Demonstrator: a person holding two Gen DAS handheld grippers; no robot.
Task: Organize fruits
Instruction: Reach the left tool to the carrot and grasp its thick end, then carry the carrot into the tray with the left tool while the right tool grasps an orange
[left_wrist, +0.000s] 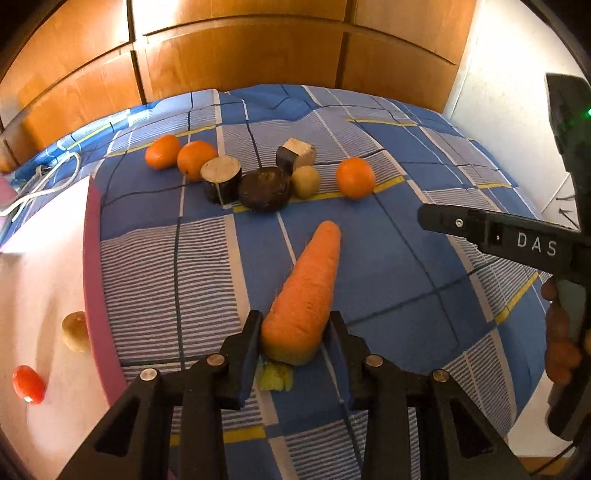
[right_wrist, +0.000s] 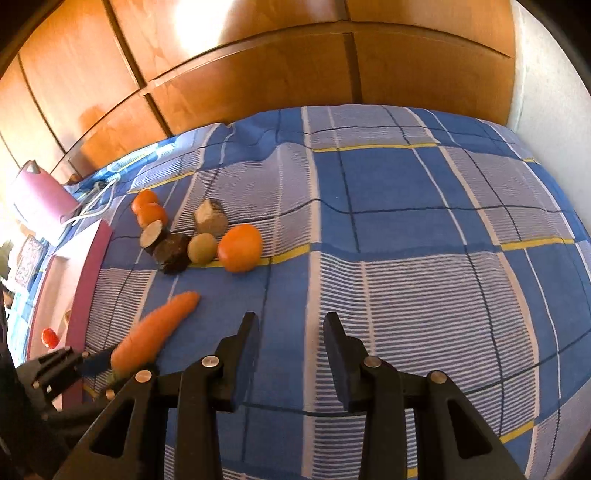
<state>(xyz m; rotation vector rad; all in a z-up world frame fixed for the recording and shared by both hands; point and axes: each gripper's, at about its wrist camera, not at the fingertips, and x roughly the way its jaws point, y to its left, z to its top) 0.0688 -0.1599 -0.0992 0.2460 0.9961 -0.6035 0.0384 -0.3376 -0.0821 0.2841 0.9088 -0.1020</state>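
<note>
A long orange carrot (left_wrist: 306, 291) lies on the blue checked bedspread (left_wrist: 406, 277), and my left gripper (left_wrist: 295, 332) is shut on its thick end, one pad on each side. The same carrot (right_wrist: 155, 328) shows at the lower left of the right wrist view. Farther back sit three oranges (left_wrist: 162, 151) (left_wrist: 195, 158) (left_wrist: 355, 177), a kiwi (left_wrist: 306, 181) and dark-skinned cut pieces (left_wrist: 264, 188). My right gripper (right_wrist: 290, 325) hovers over bare bedspread with its fingers apart and nothing between them; it reaches in as a black gripper (left_wrist: 480, 229) from the right.
A pink-rimmed white tray (left_wrist: 94, 258) at the left holds a small red tomato (left_wrist: 28, 384) and a brownish round item (left_wrist: 75, 332). A white cable (left_wrist: 48, 184) lies at the far left. Wooden cabinet doors (left_wrist: 240, 55) stand behind the bed, a white wall (left_wrist: 498, 92) to the right.
</note>
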